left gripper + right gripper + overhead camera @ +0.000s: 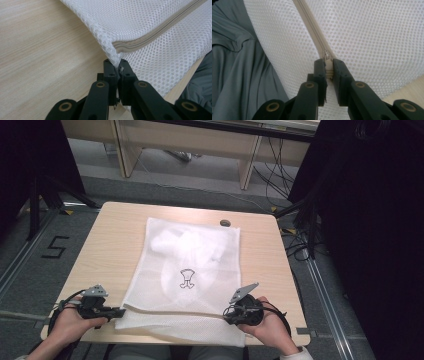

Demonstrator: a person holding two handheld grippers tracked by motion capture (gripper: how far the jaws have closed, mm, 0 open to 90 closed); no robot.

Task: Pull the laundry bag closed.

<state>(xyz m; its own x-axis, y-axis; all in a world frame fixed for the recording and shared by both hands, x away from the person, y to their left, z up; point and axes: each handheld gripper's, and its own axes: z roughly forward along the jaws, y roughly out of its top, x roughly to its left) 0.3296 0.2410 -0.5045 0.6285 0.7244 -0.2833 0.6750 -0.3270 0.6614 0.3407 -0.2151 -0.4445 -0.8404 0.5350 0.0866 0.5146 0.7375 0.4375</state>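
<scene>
Your left gripper pinched the soft, light mesh bag at its 7 o'clock corner; your right gripper squeezed the zipper pull.

White mesh bag, beige zipper, black tongs

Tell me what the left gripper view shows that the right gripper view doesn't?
The left gripper view has the wooden table and the bag's corner, where the zipper track ends; the left gripper pinches that corner. The right gripper view has the metal zipper slider and grey clothing; the right gripper is shut on the zipper at the slider. Both show the white mesh bag and black jaws closed on it.
</scene>
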